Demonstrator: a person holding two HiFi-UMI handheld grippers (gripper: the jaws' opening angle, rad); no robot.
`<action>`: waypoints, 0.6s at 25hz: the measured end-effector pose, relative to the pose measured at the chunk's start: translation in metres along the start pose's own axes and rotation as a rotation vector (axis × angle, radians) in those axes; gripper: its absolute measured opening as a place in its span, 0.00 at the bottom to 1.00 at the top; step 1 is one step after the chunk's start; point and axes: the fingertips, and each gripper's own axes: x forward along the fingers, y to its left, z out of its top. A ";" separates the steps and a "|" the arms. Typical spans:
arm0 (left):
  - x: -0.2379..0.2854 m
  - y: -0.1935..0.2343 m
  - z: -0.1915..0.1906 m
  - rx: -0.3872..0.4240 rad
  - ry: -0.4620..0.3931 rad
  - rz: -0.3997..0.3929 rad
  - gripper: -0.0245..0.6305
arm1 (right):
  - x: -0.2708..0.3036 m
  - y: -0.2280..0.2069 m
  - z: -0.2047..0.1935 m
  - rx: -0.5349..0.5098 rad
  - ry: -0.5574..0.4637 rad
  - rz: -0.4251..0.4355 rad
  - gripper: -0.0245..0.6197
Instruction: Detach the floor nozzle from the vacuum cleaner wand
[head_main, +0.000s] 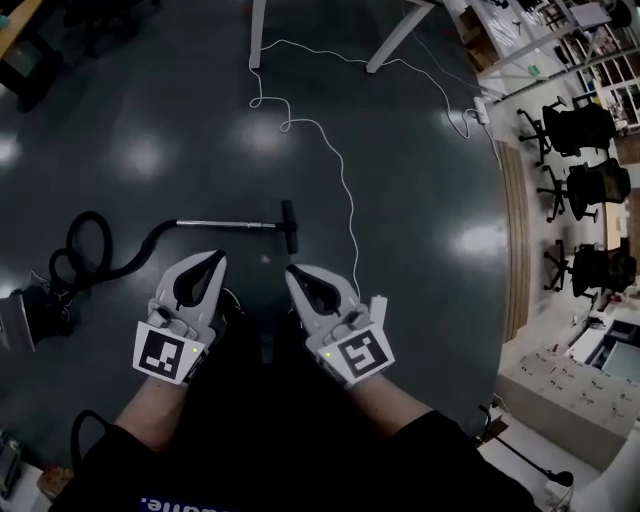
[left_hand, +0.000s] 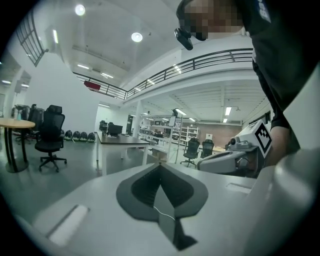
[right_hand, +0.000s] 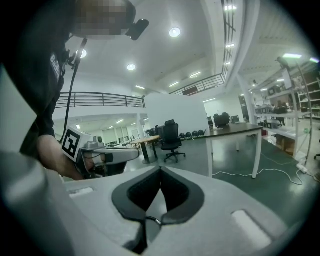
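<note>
The vacuum lies on the dark floor in the head view. Its silver wand (head_main: 225, 224) runs left to right and ends in the black floor nozzle (head_main: 290, 227), which stands crosswise on it. A black hose (head_main: 92, 250) curls from the wand to the vacuum body (head_main: 25, 315) at the left edge. My left gripper (head_main: 217, 258) and right gripper (head_main: 292, 271) are held side by side nearer to me than the wand, apart from it. Both are shut with nothing in them. Each gripper view shows closed jaws, the left gripper (left_hand: 160, 165) and the right gripper (right_hand: 160, 170) pointing out over the room.
A white cable (head_main: 343, 175) snakes across the floor from the table legs (head_main: 258, 30) past the nozzle's right side. Black office chairs (head_main: 580, 125) line the right edge. A workbench (head_main: 575, 395) stands at the lower right.
</note>
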 end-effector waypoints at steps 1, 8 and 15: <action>0.007 0.000 -0.001 -0.001 0.001 0.010 0.04 | 0.000 -0.008 -0.002 0.003 0.004 0.003 0.04; 0.057 0.016 -0.028 0.002 0.016 0.077 0.04 | 0.007 -0.069 -0.029 0.017 0.042 -0.013 0.04; 0.107 0.038 -0.071 0.058 0.036 0.078 0.04 | 0.029 -0.107 -0.080 0.037 0.090 -0.023 0.04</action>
